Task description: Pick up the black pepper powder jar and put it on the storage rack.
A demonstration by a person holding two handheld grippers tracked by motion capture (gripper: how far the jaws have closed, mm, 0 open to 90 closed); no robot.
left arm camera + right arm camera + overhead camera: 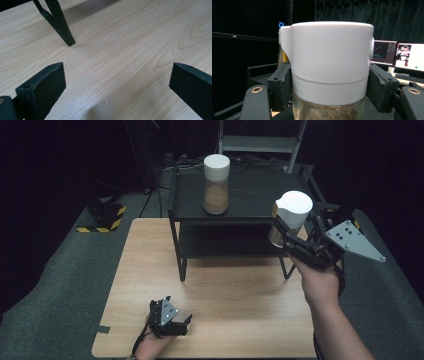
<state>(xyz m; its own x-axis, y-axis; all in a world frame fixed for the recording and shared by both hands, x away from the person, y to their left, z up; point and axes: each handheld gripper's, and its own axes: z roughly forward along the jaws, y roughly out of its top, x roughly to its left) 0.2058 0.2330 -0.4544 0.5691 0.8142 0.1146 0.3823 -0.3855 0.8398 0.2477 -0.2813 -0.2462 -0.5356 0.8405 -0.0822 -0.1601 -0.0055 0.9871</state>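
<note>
Right claw (pixel 286 236) grips a white-lidded jar (pixel 291 217) in the air beside the black shelf (pixel 235 212).
Its jaws press both sides just under the lid. The left claw (pixel 172 320) rests wide open and empty on the tabletop (pixel 235 310); a second jar (pixel 216 184) stands on the shelf.

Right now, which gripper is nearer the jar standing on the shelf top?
Right. The right gripper, holding another jar, is beside the shelf; the left gripper rests low near the table's front edge, farther from that jar.

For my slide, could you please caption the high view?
Right claw holds a white-lidded jar beside the black shelf; left claw rests open.
</note>
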